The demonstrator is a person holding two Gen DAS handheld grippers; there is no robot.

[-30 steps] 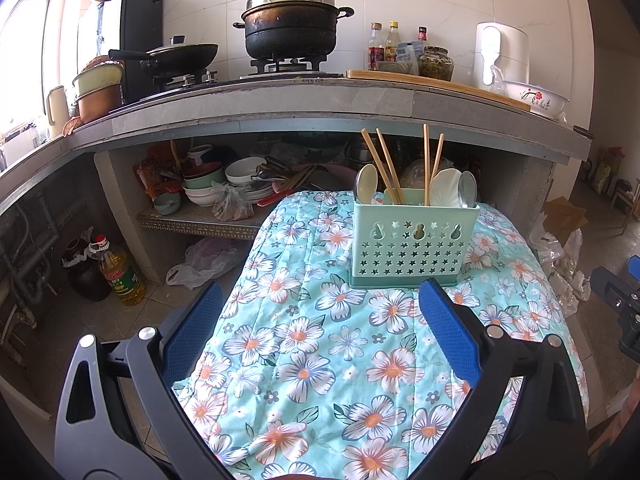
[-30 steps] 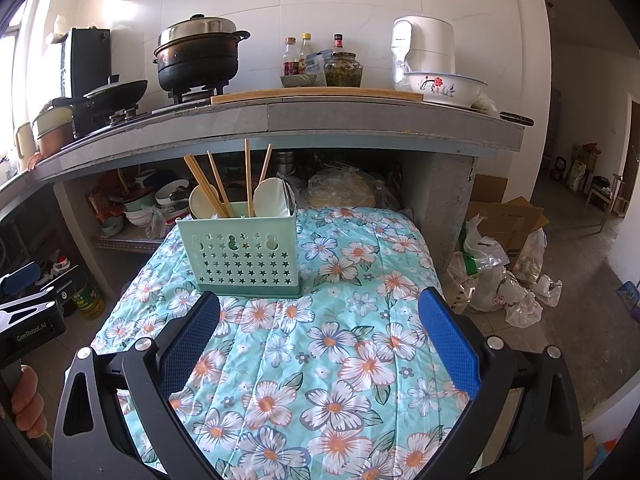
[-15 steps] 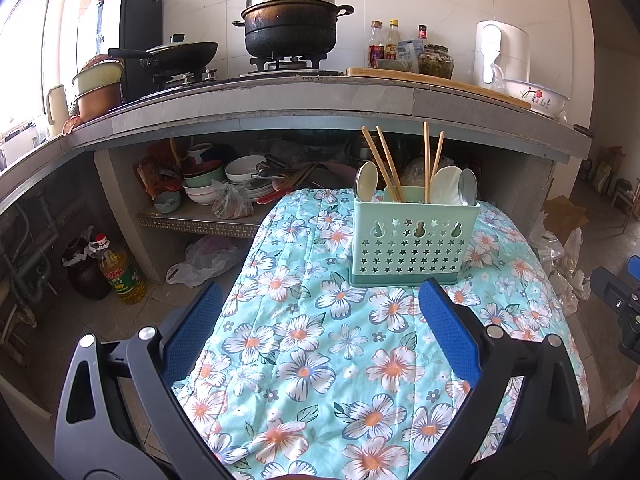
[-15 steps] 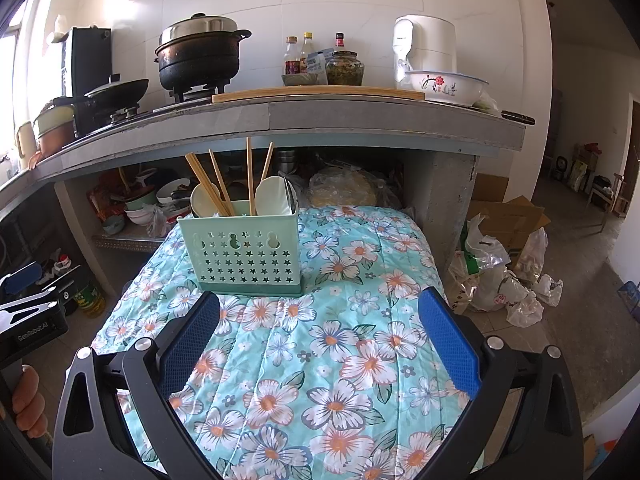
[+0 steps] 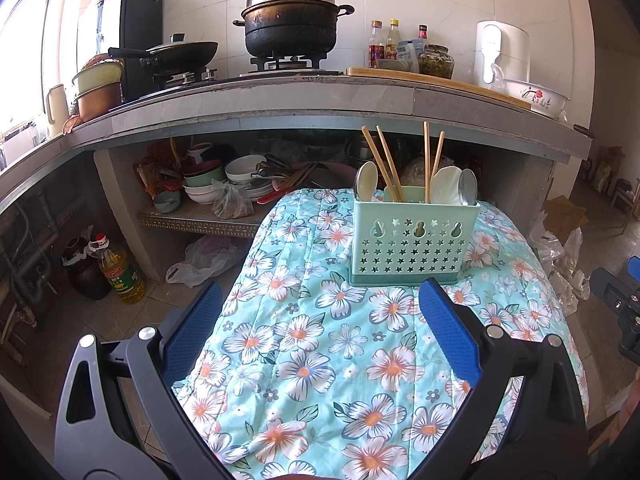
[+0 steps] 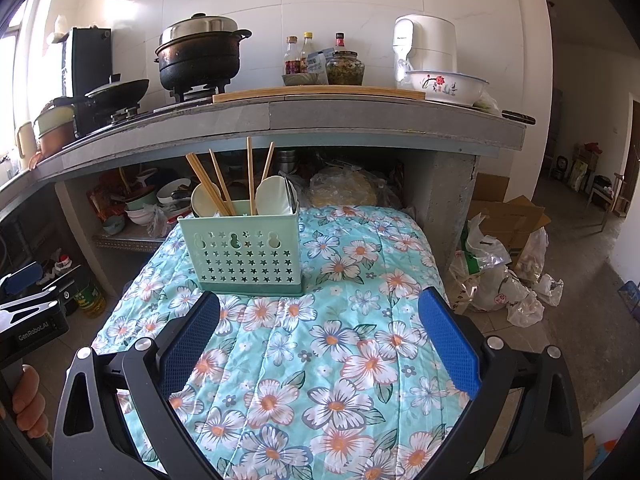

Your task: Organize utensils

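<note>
A mint-green perforated utensil holder (image 5: 414,240) stands upright on the floral cloth (image 5: 320,344). It holds several wooden chopsticks (image 5: 384,168), a cream spoon (image 5: 366,182), a white spoon (image 5: 444,186) and a metal spoon (image 5: 468,188). The holder also shows in the right wrist view (image 6: 242,252). My left gripper (image 5: 320,312) is open and empty, just short of the holder. My right gripper (image 6: 318,320) is open and empty, in front of the holder and to its right.
A concrete counter (image 5: 320,100) overhangs the far end, with a pot (image 5: 292,20), a wok, bottles and a white appliance on it. Bowls and plates (image 5: 240,180) crowd the shelf below. An oil bottle (image 5: 120,272) stands on the floor at left; plastic bags (image 6: 500,280) lie at right.
Both grippers have crept a little closer to the holder; it looks slightly larger in both views. Nothing else moved.
</note>
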